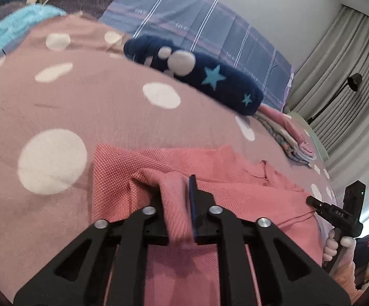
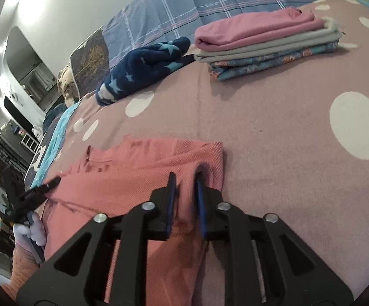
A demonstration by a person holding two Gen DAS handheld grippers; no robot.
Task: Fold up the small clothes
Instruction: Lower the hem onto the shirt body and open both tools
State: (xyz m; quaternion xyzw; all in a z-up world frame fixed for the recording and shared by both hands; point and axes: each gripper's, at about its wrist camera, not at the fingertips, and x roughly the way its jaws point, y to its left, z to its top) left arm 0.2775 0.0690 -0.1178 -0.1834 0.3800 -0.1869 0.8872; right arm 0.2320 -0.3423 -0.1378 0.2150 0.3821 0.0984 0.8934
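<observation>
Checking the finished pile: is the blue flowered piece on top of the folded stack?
No, the pink garment tops the folded stack; the blue flowered piece lies at the bottom.

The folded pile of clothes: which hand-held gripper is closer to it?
Right. The right hand-held gripper sits on the pink garment's corner nearest the folded pile; the left hand-held gripper is at the garment's far side.

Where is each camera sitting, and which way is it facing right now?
Left wrist: on the left gripper, looking along its fingers over the coral shirt toward the navy star blanket; right gripper and hand show at right.
Right wrist: on the right gripper, facing the folded stack; left gripper shows at left.
Shared: shirt, star blanket, stack, dotted bedspread.
</observation>
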